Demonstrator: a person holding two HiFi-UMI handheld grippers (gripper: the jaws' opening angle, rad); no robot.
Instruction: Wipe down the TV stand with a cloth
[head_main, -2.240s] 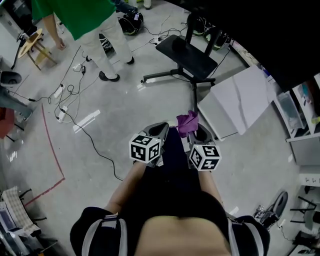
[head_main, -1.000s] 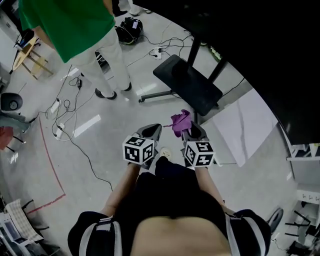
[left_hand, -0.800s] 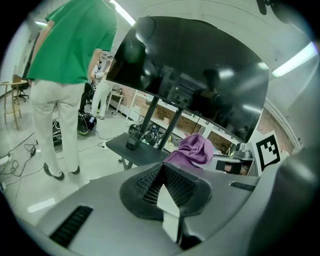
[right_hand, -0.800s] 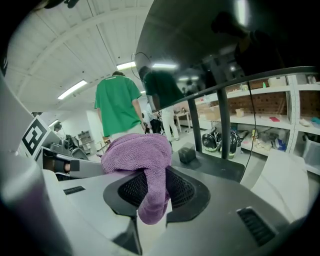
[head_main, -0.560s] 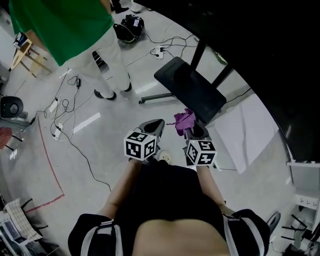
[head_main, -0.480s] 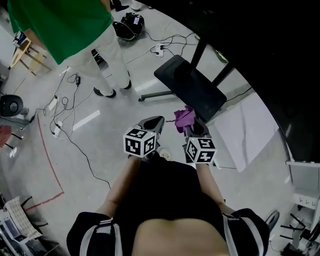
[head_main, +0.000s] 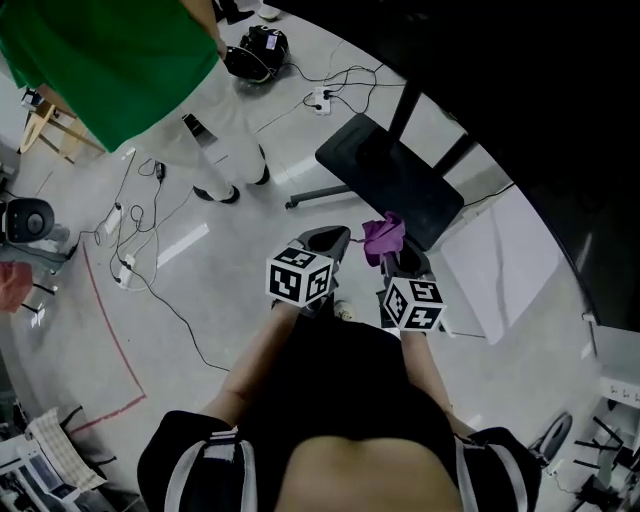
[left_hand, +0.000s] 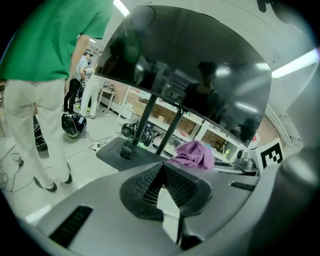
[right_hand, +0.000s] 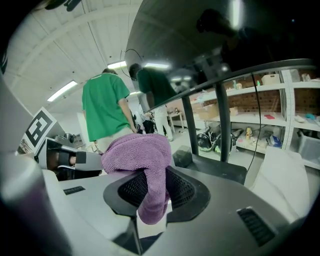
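The right gripper (head_main: 398, 262) pinches the purple cloth (head_main: 383, 235). The left gripper (head_main: 333, 242) is pressed together and empty. The TV stand's black base (head_main: 395, 185) lies at twelve o'clock, just beyond the cloth, nearer the right gripper.

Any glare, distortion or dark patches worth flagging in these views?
Head view: fisheye bend, TV screen a black mass upper right. Left gripper view: heavy barrel distortion, bright reflections on the screen. Right gripper view: purple cloth sharp, corners vignetted.

The grey left hand-held gripper (head_main: 333, 238) and right hand-held gripper (head_main: 402, 262) bear black-and-white marker cubes (head_main: 300, 280); black top (head_main: 340, 400), grey-striped sleeves (head_main: 205, 472).
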